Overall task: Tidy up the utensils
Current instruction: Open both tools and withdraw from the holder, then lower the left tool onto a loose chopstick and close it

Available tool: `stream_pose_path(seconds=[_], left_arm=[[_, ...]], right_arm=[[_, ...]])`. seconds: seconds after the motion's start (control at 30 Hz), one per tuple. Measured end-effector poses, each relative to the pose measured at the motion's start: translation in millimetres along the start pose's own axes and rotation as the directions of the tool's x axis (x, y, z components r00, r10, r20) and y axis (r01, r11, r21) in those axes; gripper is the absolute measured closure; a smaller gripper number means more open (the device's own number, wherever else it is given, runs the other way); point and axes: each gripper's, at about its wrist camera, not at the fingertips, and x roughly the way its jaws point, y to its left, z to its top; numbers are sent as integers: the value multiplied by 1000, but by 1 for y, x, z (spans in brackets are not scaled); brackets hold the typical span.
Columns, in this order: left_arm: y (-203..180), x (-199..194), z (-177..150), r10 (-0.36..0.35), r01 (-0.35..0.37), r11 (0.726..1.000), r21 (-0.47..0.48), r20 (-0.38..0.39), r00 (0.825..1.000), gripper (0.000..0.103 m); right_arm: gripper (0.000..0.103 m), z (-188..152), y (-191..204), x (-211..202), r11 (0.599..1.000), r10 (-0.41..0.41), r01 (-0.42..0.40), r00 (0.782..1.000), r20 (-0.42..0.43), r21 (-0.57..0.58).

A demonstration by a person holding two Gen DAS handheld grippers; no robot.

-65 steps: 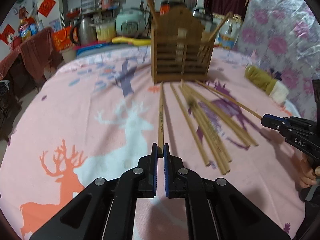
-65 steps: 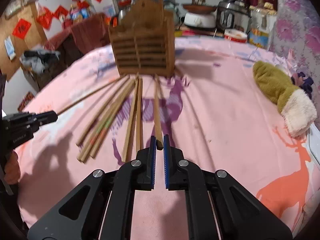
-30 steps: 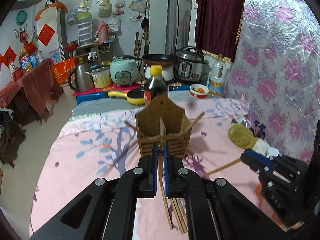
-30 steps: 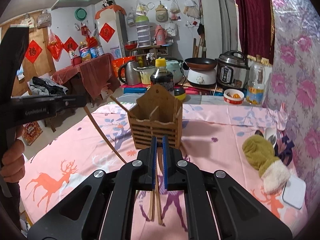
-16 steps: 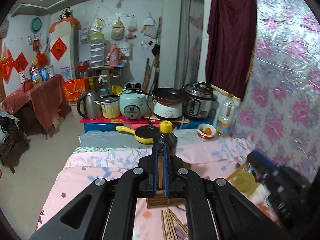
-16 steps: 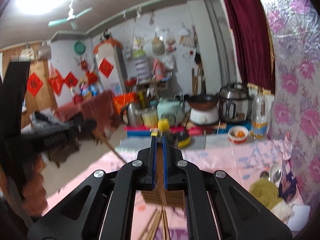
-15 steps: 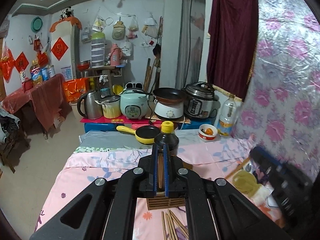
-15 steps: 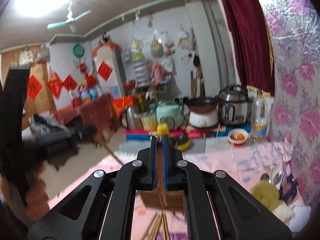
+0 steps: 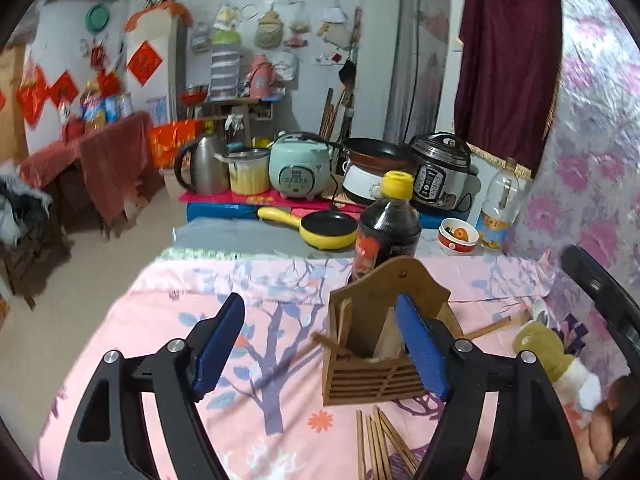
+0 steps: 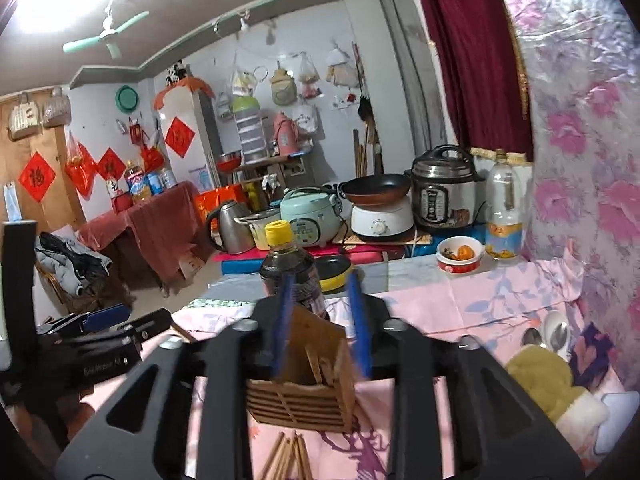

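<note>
Both grippers above the wooden chopstick holder (image 9: 376, 344), jaws apart, nothing between the pads. Earlier frames are given, so it bears noting: jaws of both grippers have just been opening, and in the current views no chopstick lies between either pair.

Left gripper (image 9: 320, 356): jaws stand wide. The holder sits under the right-hand finger rather than centred in the gap; the left-hand finger hangs over bare pink tablecloth (image 9: 160, 340). Several chopsticks stand tilted in the holder, ends leaning out over the rim.

Right gripper (image 10: 320, 324): jaws partly spread, blurred. The holder (image 10: 304, 392) is directly ahead and below, framed between the fingers, its peaked back panel rising into the gap.

Remaining work: the loose chopsticks (image 9: 380, 444) lie flat on the cloth just in front of the holder's slatted face, on the near side, towards the person. In the right wrist view the same bundle (image 10: 286, 456) shows at the bottom edge, beneath the gripper body. Their long axes run roughly toward the holder, fanned slightly, near ends hidden below the frame.

Judgement: the next pick likely needs either gripper drawn back and down from the holder, since the bundle lies behind and under the fingertips. Neither hand is clearly closer. A dark sauce bottle (image 9: 386, 232) stands just behind the holder.
</note>
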Motion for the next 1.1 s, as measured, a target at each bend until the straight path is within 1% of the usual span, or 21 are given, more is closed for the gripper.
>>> stream_pose_path(seconds=[0.07, 0.13, 0.2, 0.27, 0.3, 0.4, 0.43, 0.47, 0.5, 0.53, 0.57, 0.6, 0.63, 0.7, 0.73, 0.8, 0.83, 0.9, 0.97, 1.03, 1.1], left_arm=[[11, -3, -10, -29, 28, 998, -53, -26, 999, 19], [25, -7, -26, -39, 36, 995, -91, -38, 998, 14], [36, -11, -44, -35, 29, 993, -118, -49, 998, 10], [49, -12, -64, -27, 16, 989, -149, -71, 997, 8], [57, -11, -77, -27, 12, 985, -172, -87, 996, 8], [72, -4, -115, -25, -5, 978, -208, -141, 990, 8], [74, -3, -125, -12, -20, 979, -202, -155, 988, 8], [74, 1, -141, 18, -50, 984, -171, -187, 982, 8], [72, 5, -152, 50, -80, 988, -132, -222, 974, 8], [69, 8, -158, 74, -101, 990, -98, -249, 966, 8], [65, 11, -164, 96, -116, 992, -53, -285, 954, 8], [62, 14, -170, 101, -117, 992, -35, -311, 945, 8], [62, 15, -174, 94, -113, 993, -39, -330, 939, 8], [59, 16, -179, 78, -100, 994, -46, -347, 935, 7], [56, 17, -181, 77, -93, 995, -31, -351, 933, 6], [51, 17, -187, 98, -99, 995, 13, -355, 930, 6], [47, 20, -190, 117, -108, 993, 47, -364, 924, 6], [40, 28, -196, 123, -100, 992, 78, -389, 913, 6], [34, 39, -201, 114, -80, 992, 97, -432, 894, 6], [32, 46, -205, 119, -75, 991, 113, -462, 879, 5], [33, 48, -206, 122, -80, 991, 111, -458, 880, 5]], right_arm=[[53, -7, -1, -13, 999, -20, 20, 1000, -3, -26], [41, -19, -3, -28, 998, -38, 38, 999, -11, -49], [19, -31, -8, -41, 997, -53, 52, 999, -13, -61], [8, -50, -16, -55, 996, -72, 72, 997, -11, -61], [6, -58, -19, -58, 996, -76, 75, 997, -17, -57], [6, -95, -30, -61, 998, -54, 50, 993, -103, -38], [6, -104, -32, -60, 999, -45, 41, 990, -132, -36], [6, -120, -35, -58, 999, -39, 32, 984, -174, -41], [6, -134, -37, -55, 998, -43, 33, 976, -214, -51], [6, -148, -36, -49, 997, -56, 39, 962, -268, -66], [6, -156, -34, -46, 996, -54, 31, 952, -301, -80], [6, -163, -30, -42, 995, -52, 19, 942, -331, -100], [6, -169, -24, -37, 991, -63, 14, 929, -364, -135], [6, -177, -13, -28, 977, -100, 13, 909, -404, -213], [6, -183, -8, -25, 965, -137, 28, 901, -412, -260], [6, -190, -2, -21, 943, -198, 62, 894, -403, -326], [6, -192, -1, -19, 938, -211, 67, 888, -408, -339], [6, -193, -5, -16, 941, -211, 65, 879, -428, -331], [6, -194, -12, -12, 950, -209, 68, 864, -458, -305], [6, -197, -21, -4, 959, -211, 79, 842, -496, -274], [6, -199, -28, 2, 965, -210, 89, 822, -530, -246]])
